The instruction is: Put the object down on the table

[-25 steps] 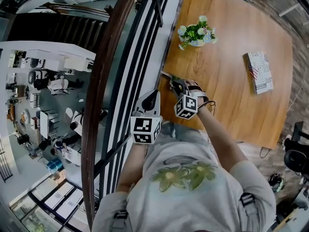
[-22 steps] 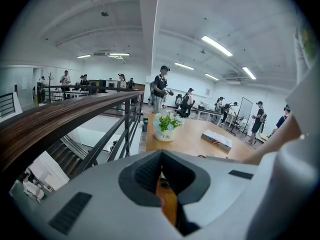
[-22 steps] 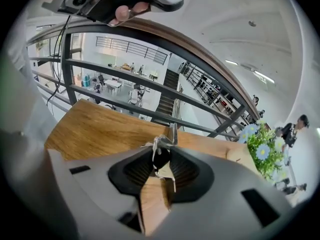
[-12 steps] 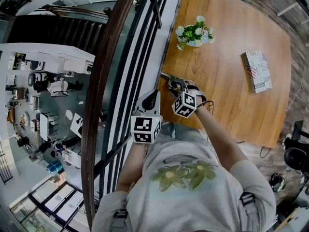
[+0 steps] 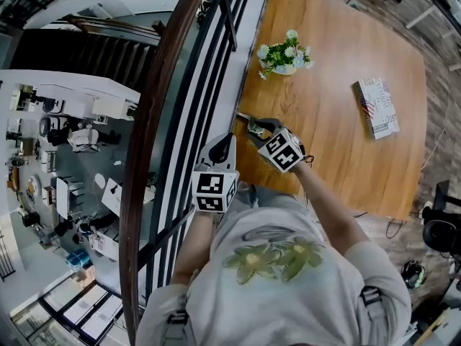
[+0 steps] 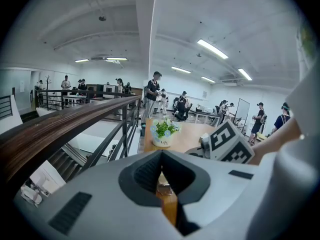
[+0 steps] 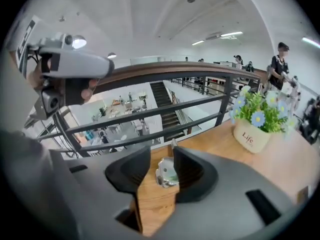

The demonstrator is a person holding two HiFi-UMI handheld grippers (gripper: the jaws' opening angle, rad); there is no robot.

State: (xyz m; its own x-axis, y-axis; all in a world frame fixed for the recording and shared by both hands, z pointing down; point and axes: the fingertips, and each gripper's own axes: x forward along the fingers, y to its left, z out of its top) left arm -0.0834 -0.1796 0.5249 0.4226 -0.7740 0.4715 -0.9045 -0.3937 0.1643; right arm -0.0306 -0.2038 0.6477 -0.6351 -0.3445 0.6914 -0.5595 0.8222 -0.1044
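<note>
A small silvery metal object (image 7: 166, 173) lies on the wooden table (image 5: 338, 143) near its railing-side edge. My right gripper (image 7: 161, 152) hovers low over it, one jaw on each side. The object sits close to the right-hand jaw, and bare wood shows between it and the left-hand jaw. The jaws are closing, but the pads do not press on it. In the head view the right gripper (image 5: 253, 127) sits at the table's left edge. My left gripper (image 5: 228, 142) hangs just off that edge by the railing. Its jaws (image 6: 161, 154) meet at the tips with nothing in them.
A white pot of flowers (image 5: 282, 56) stands farther along the table's left side. A book (image 5: 376, 107) lies at the right. A dark wooden handrail with black bars (image 5: 162, 121) runs beside the table, with a drop to a lower floor beyond. People stand in the office behind.
The right gripper's marker cube has turned and drawn back a little from the table's left edge. The left gripper has stayed where it was.
</note>
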